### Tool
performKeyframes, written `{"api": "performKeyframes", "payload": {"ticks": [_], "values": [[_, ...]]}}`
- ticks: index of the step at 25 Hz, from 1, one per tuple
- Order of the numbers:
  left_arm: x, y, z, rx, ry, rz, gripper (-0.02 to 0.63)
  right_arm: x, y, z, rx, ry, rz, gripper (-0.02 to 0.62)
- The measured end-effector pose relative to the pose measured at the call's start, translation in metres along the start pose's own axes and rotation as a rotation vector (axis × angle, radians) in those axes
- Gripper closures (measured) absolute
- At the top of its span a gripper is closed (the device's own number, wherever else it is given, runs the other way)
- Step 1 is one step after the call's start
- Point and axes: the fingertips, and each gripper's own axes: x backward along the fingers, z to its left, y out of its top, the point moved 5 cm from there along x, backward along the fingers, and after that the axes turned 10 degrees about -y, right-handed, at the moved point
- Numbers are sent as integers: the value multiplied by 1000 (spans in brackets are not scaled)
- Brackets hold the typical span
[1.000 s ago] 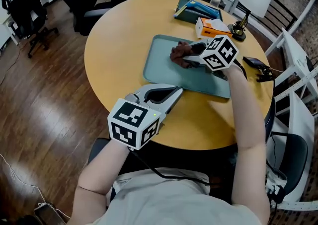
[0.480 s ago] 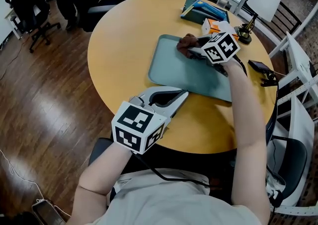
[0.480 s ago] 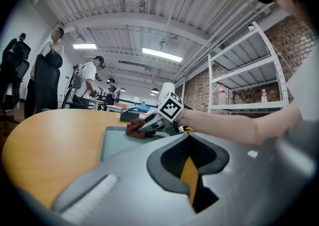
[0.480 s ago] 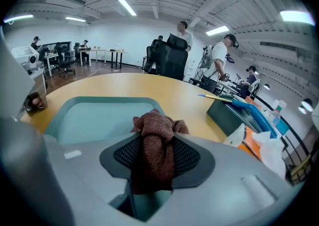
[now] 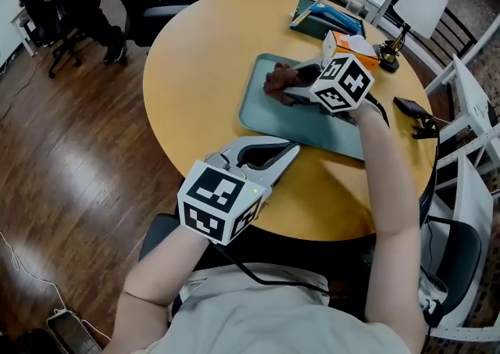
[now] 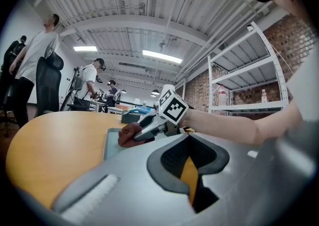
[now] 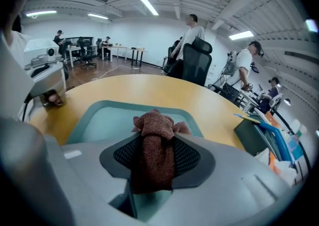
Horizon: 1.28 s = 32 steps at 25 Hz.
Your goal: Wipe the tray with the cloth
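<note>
A teal tray [image 5: 328, 135] lies on the round wooden table [image 5: 195, 71]. My right gripper [image 5: 295, 87] is shut on a brown cloth [image 5: 278, 77] and holds it down on the tray's far left part. In the right gripper view the cloth [image 7: 154, 135] bunches between the jaws, over the tray [image 7: 99, 117]. My left gripper [image 5: 287, 149] rests on the table by the tray's near left corner, shut, with nothing in it. From the left gripper view I see the cloth [image 6: 127, 134] and the right gripper [image 6: 144, 131] on the tray [image 6: 110, 142].
Past the tray stand a dark box with blue items [image 5: 324, 16], an orange and white box [image 5: 348, 38] and a small dark object [image 5: 391, 51]. A black phone [image 5: 410, 106] lies at the table's right edge. Office chairs, people and white shelving [image 5: 469, 110] surround the table.
My right gripper has swept the cloth to the tray's far edge and then back toward its left side. The left gripper has stayed in place.
</note>
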Motion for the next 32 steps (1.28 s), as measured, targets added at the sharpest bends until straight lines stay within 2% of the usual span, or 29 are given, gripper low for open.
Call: {"api": "performKeyframes", "payload": {"ticks": [8,13,19,22,28,32], "values": [[9,-2,-3,7,4,1,604,29,11,70,134,176,-23,430],[11,-4,-3,2,15,7,604,22,25,84,175,209,-44,430],[15,-4,0,-12,34,18,604,8,34,82,171,230,-71,430],[12,-6,-1,-9,25,18,604,-3,32,62,111,173,-84,429],[8,-6,-5,-9,14,24,604,-30,22,4,-37,-59,-69,428],[6,-6,-6,-12,8,25,604,-42,17,-24,-127,-173,-56,428]]}}
